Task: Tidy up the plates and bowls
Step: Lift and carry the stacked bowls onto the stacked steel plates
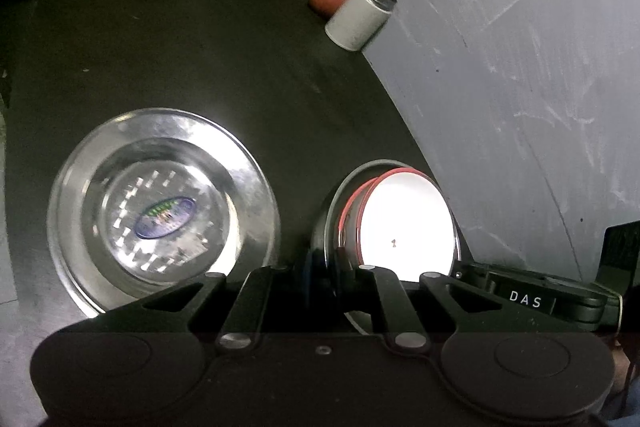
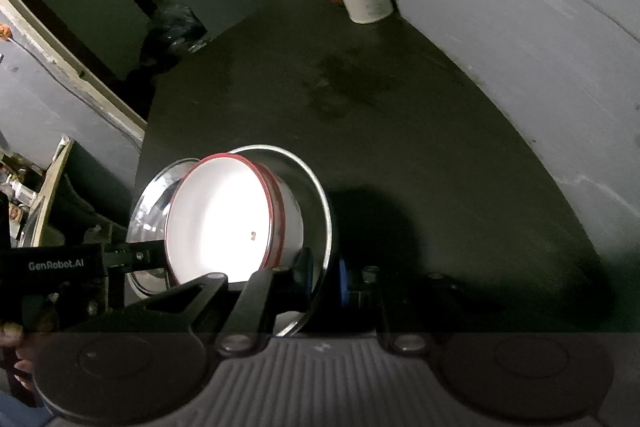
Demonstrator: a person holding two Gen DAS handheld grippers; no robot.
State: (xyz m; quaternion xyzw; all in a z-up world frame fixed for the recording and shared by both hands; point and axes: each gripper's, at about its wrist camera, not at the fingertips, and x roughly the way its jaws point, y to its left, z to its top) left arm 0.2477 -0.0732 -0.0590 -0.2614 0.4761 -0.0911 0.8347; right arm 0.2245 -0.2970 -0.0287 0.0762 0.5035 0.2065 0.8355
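Carrying the stacked bowls between both grippers above the dark table point(image 2: 400, 131)

Left gripper point(image 1: 336, 263) and right gripper point(image 2: 324, 267) each pinch the steel bowl point(image 2: 320, 195) rim on opposite sides; keep them level and matched; the white red-rimmed bowl point(image 2: 224, 215) nests inside, seemingly empty; a steel plate point(image 1: 80, 163) holds another steel bowl point(image 1: 164, 215) nearby.
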